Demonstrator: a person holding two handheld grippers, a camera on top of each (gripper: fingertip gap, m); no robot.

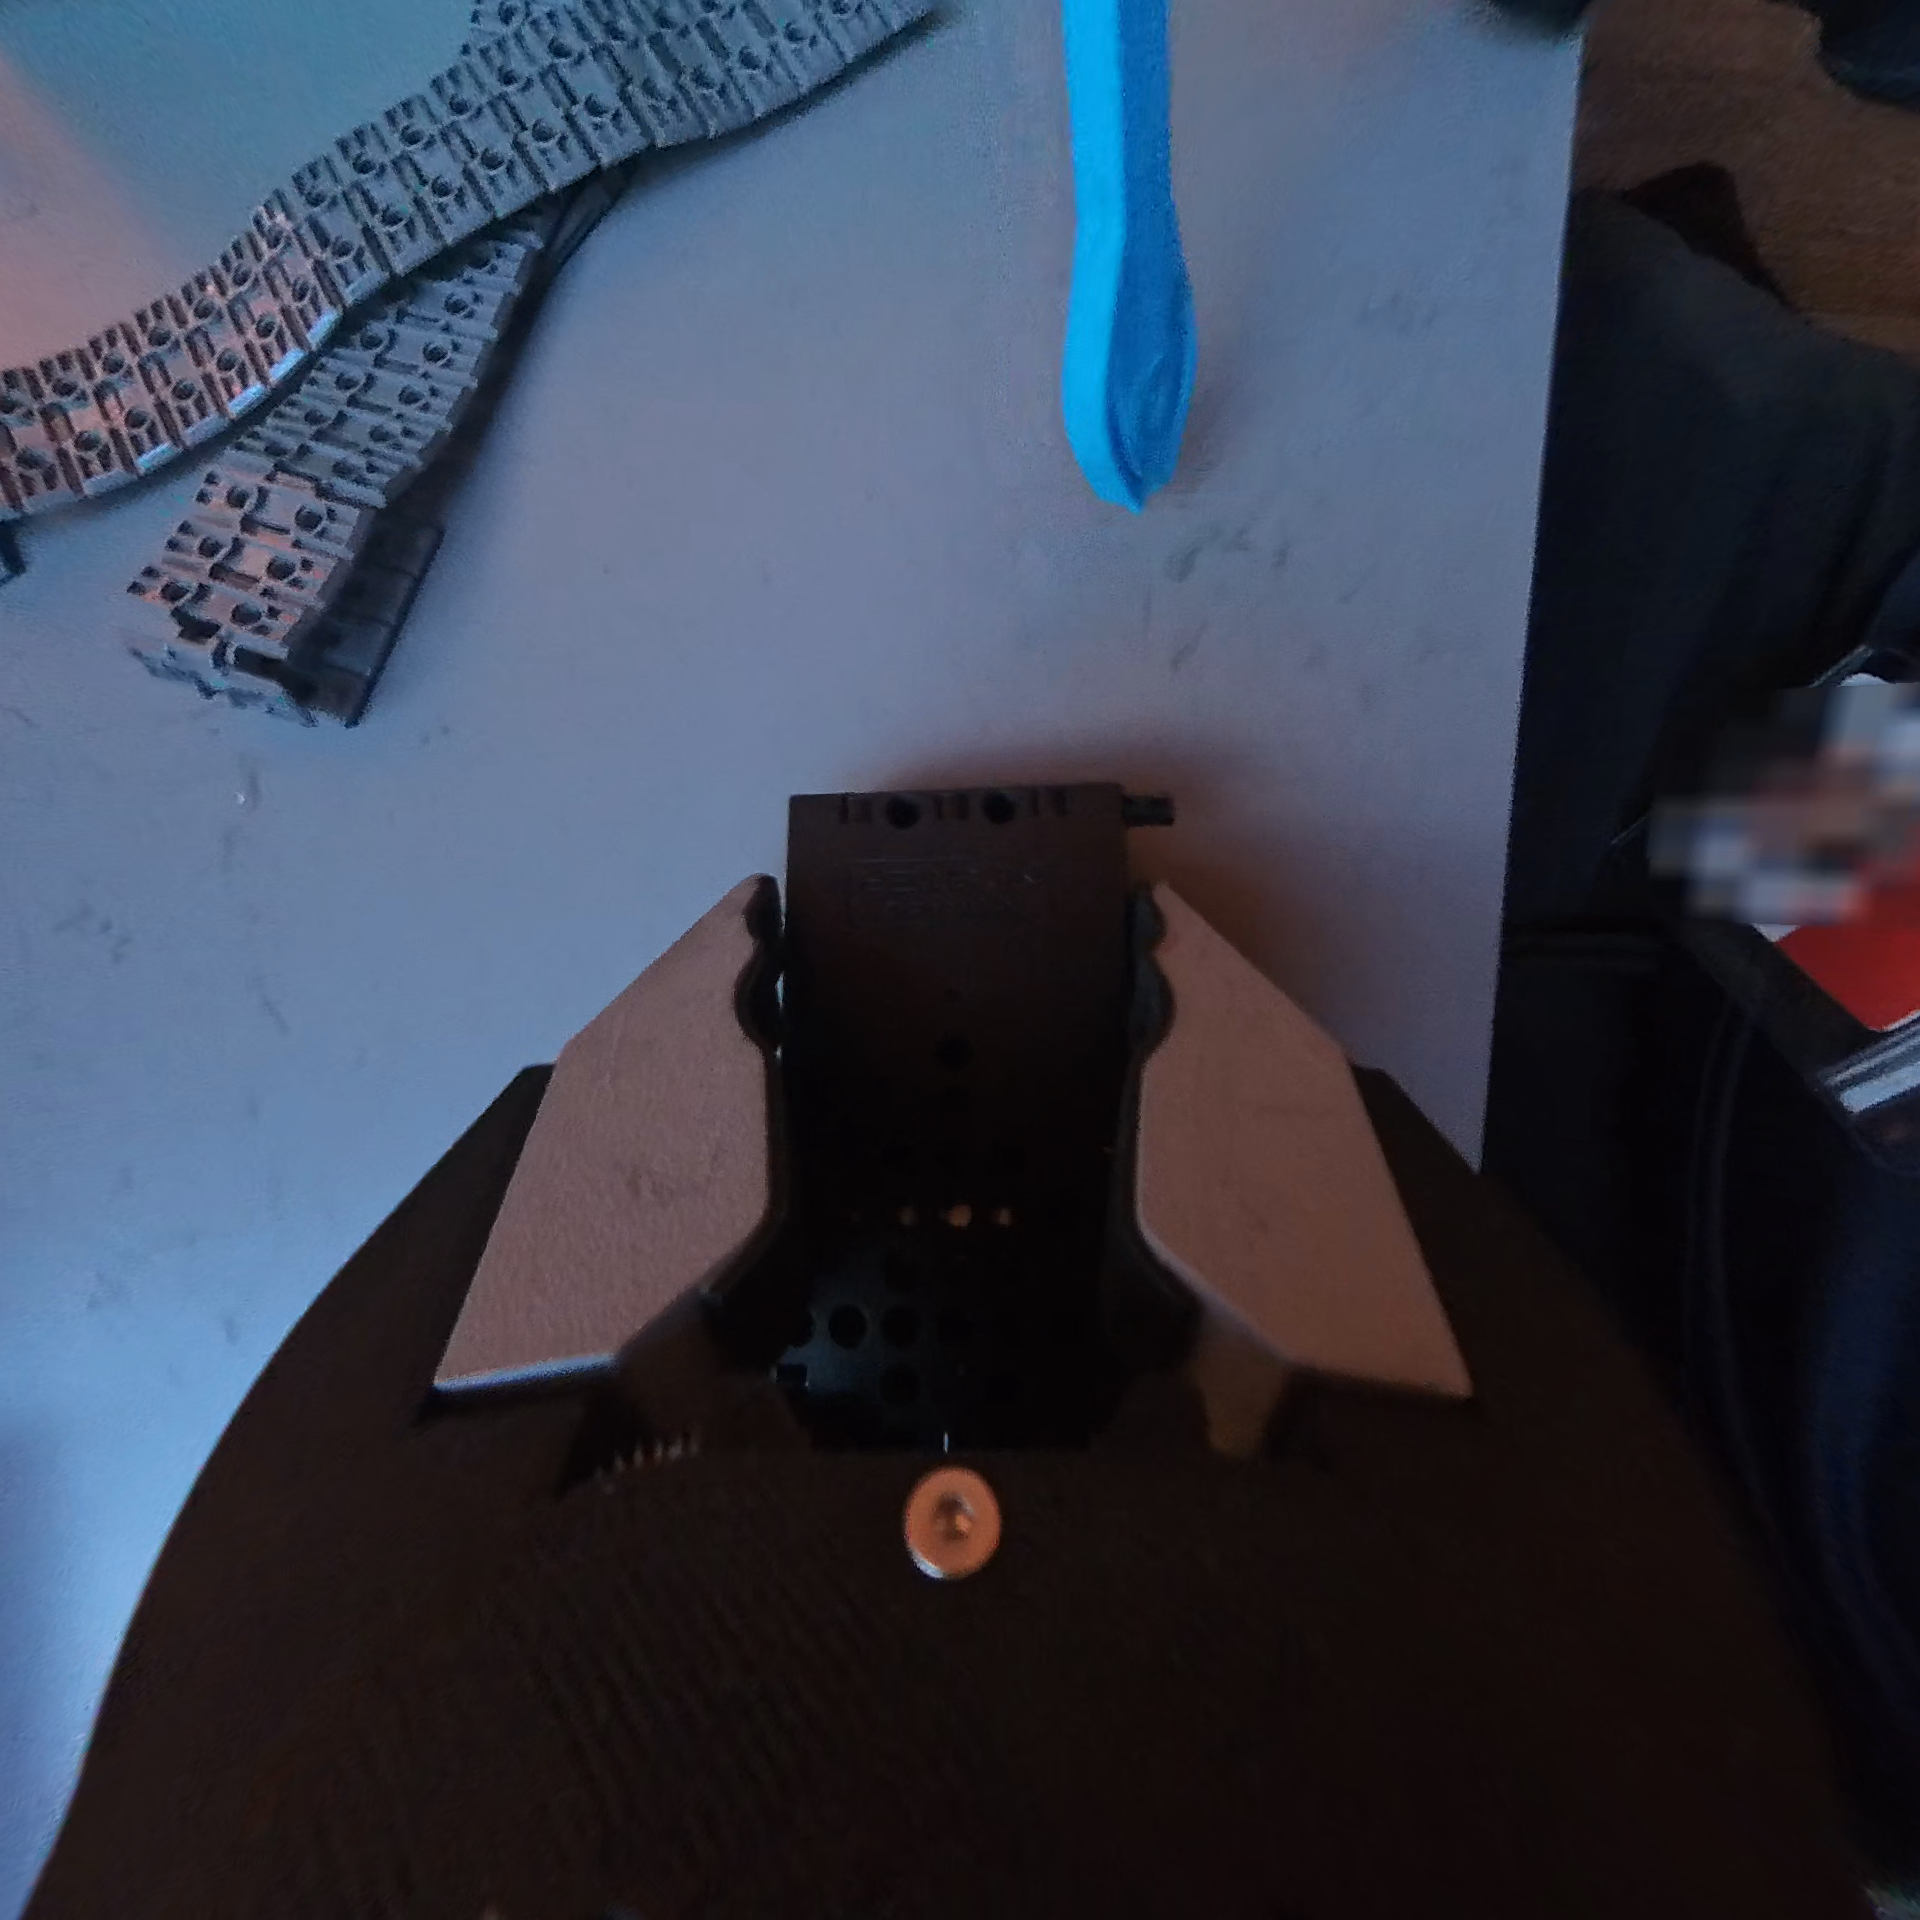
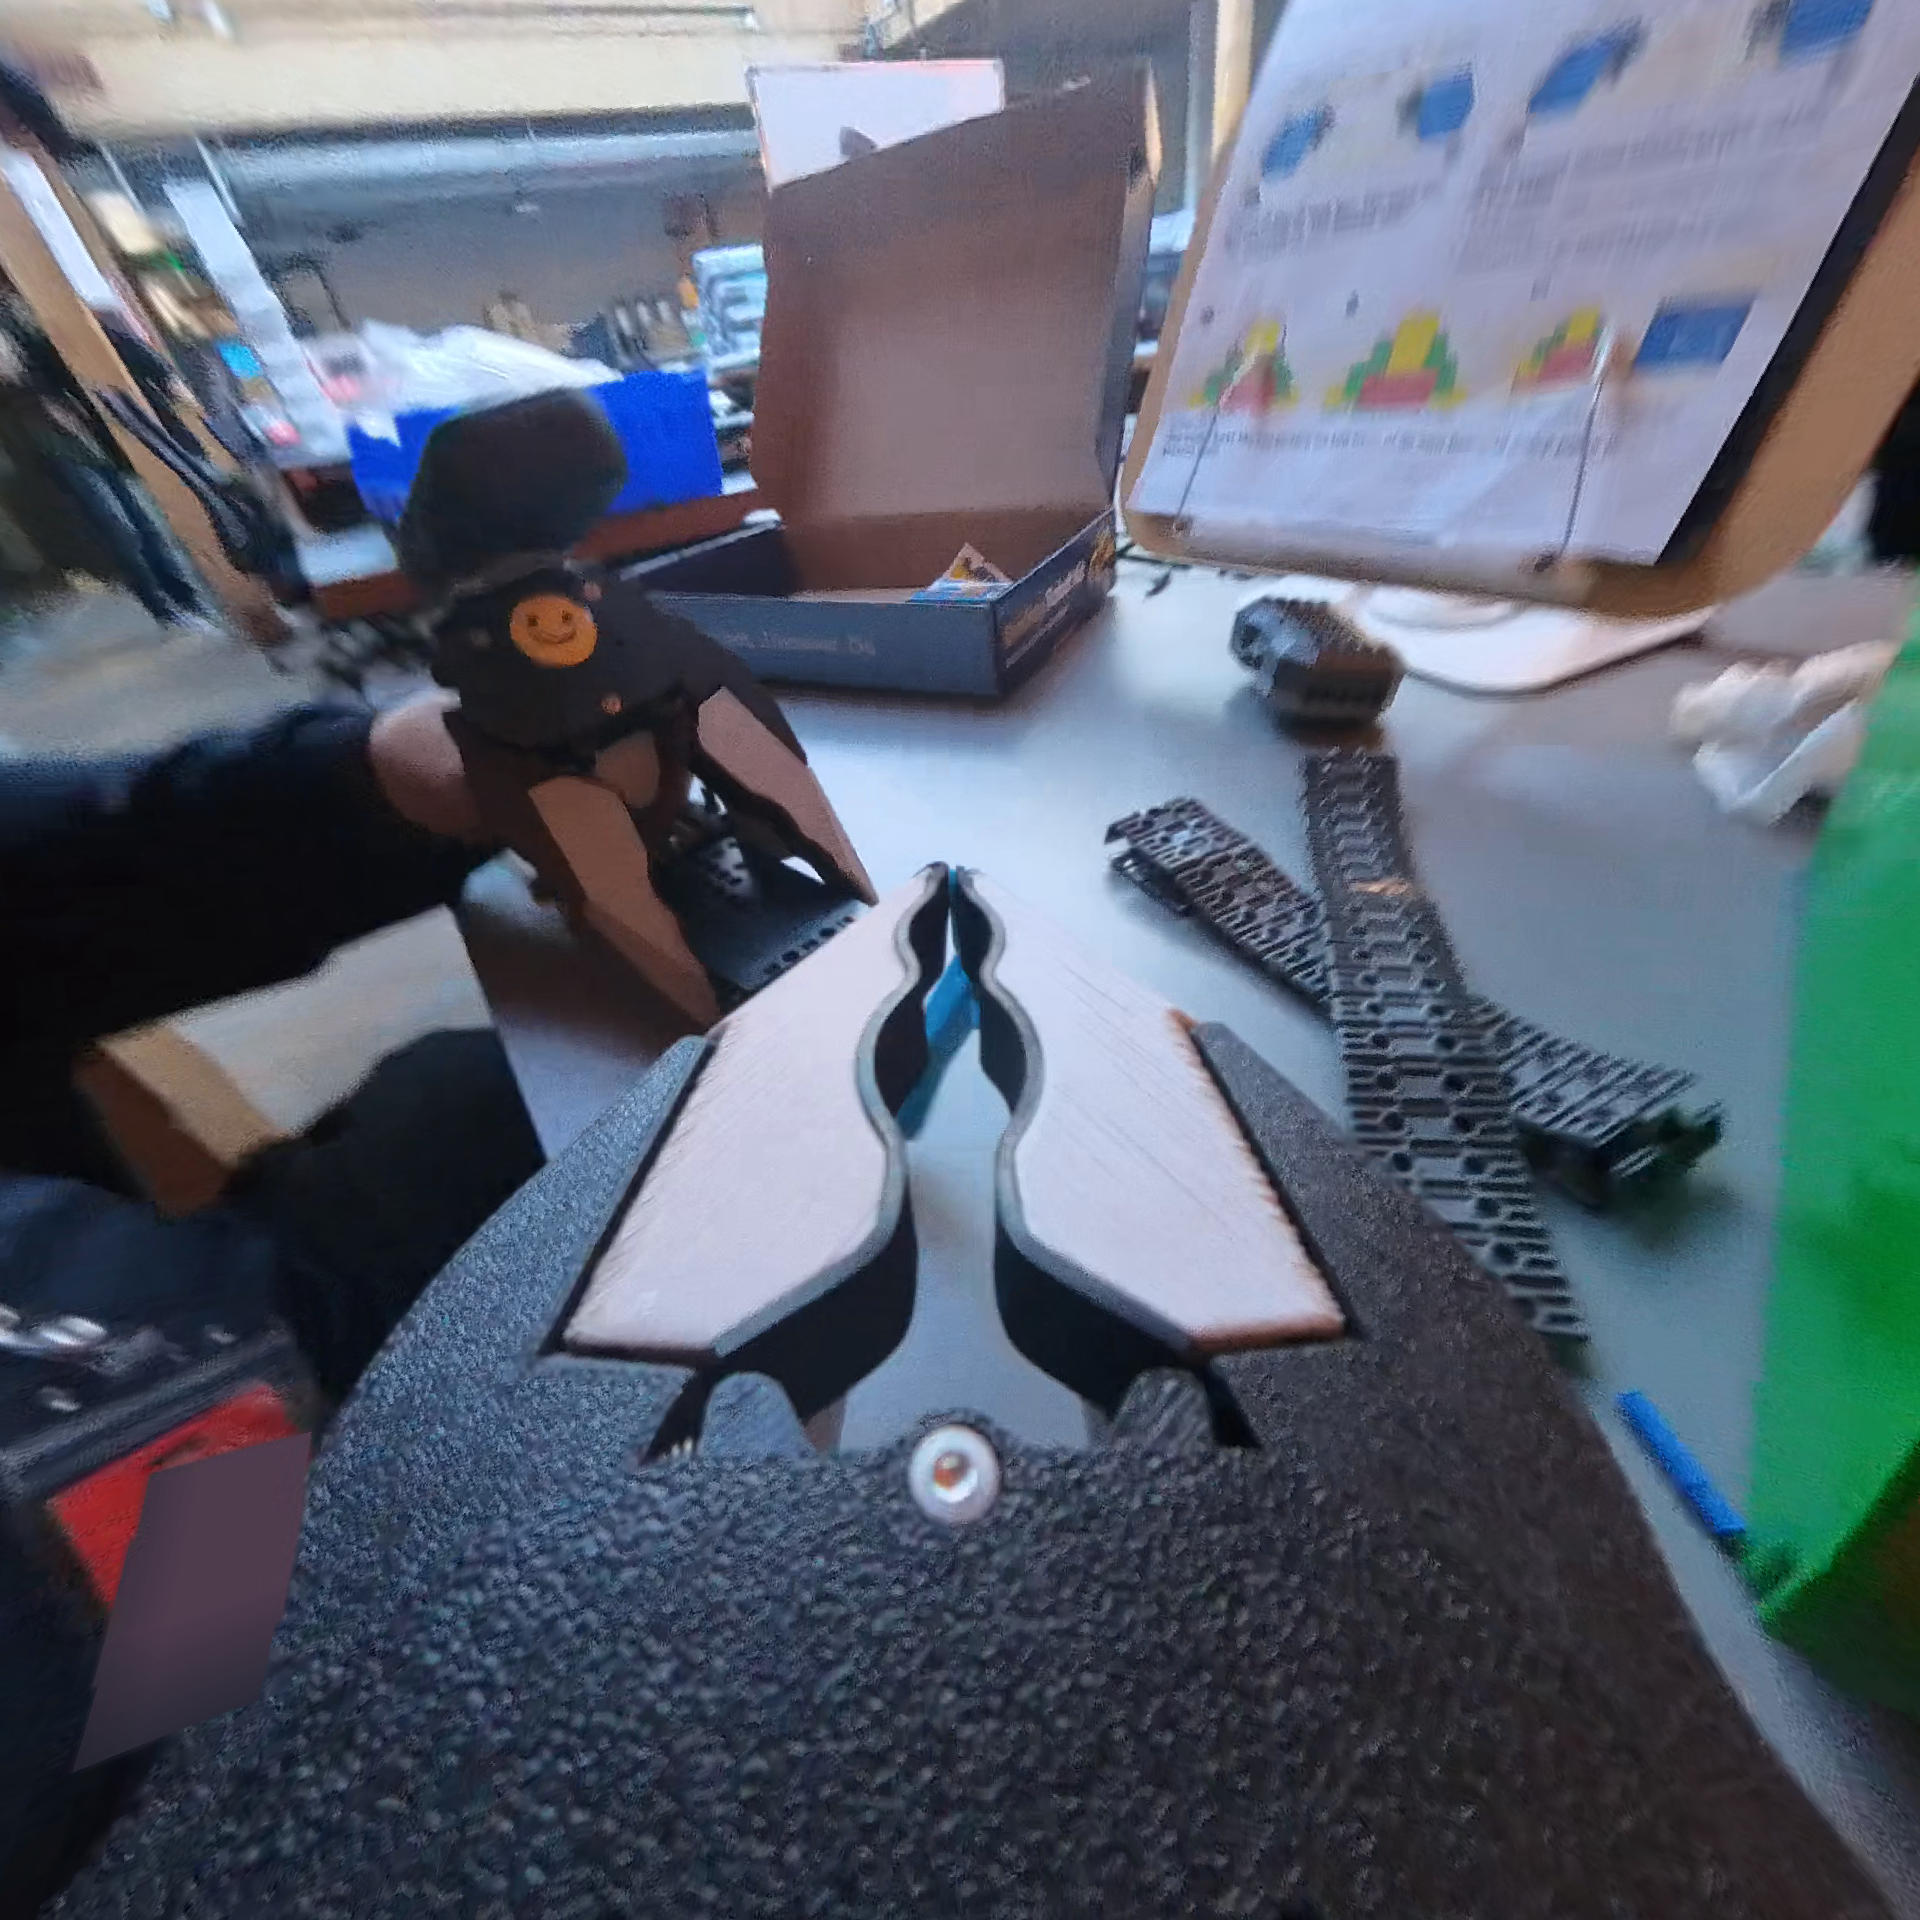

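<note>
the left claw [image 1: 954, 914] is clamped on a black perforated block [image 1: 954, 997] resting on the grey table [image 1: 727, 623]; keeping it pressed flat seems wise, while the right claw [image 2: 951, 883], tips together, pinches a blue strip [image 2: 943, 1023] hanging at the block's 12 o'clock. grey track lengths [image 1: 312, 312] lie at 10 o'clock, with an open cardboard box [image 2: 935, 416] and cluttered shelves beyond.

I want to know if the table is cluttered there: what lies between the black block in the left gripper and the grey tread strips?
Left wrist view: only bare table separates the black block, clamped in the left gripper, from the grey tread strips.
</note>
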